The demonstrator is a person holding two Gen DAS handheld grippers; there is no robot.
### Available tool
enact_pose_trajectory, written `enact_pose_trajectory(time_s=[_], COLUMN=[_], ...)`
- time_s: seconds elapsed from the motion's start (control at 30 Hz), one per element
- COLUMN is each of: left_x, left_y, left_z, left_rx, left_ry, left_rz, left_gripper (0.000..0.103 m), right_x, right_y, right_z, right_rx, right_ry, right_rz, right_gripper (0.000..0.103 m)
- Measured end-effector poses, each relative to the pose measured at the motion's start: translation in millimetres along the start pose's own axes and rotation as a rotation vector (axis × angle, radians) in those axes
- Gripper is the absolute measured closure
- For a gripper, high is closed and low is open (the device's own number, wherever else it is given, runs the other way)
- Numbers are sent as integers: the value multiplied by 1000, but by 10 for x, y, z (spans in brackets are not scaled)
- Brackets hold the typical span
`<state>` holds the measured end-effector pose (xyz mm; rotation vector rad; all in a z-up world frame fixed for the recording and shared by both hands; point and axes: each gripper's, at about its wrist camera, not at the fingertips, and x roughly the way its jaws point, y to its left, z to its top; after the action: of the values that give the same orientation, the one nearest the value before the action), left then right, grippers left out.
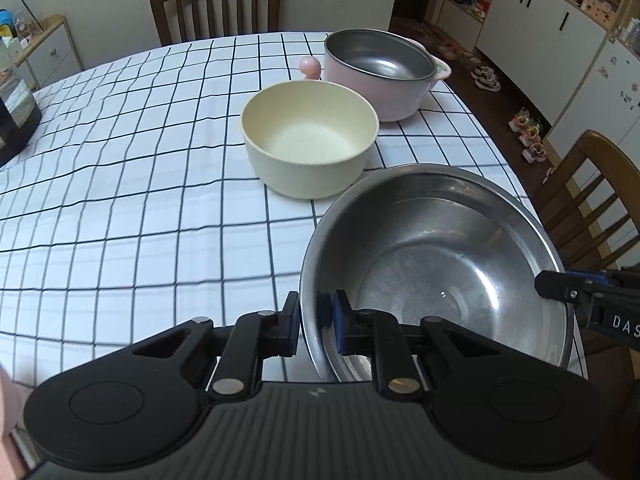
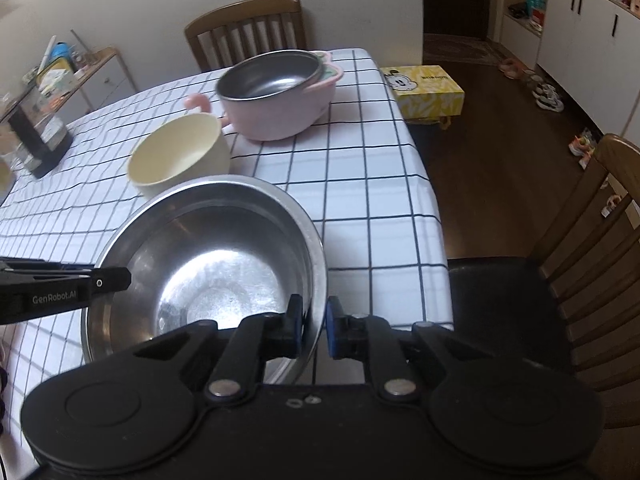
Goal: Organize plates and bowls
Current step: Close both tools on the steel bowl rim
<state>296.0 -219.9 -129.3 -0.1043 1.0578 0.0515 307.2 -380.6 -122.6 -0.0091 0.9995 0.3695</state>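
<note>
Grippers (image 1: 315,322) (image 2: 313,330) clamp steel bowl (image 1: 436,248) rim, opposite edges.

My left gripper (image 1: 314,322) pinches the near-left rim of the steel bowl (image 1: 436,256), one pad inside, one outside. My right gripper (image 2: 312,330) clamps the bowl's opposite rim likewise. Both point steeply downward.

steel bowl (image 1: 436,256): upright, empty, nearest | cream bowl (image 1: 310,138): upright, empty, just behind | pink pot (image 1: 384,76): steel-lined, farthest
</note>
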Motion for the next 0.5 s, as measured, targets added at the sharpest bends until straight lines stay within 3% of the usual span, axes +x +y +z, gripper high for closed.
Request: enact_pose_trajectory(time_s=[0.5], left_x=[-732], left_y=[135], left_z=[-634], left_rx=[29], left_ry=[-5], left_rz=[4], left_gripper=[87], right_x=[-656], right_y=[351], right_z=[-446], right_rx=[15], right_ry=[27], right_rz=[45], right_gripper=[91])
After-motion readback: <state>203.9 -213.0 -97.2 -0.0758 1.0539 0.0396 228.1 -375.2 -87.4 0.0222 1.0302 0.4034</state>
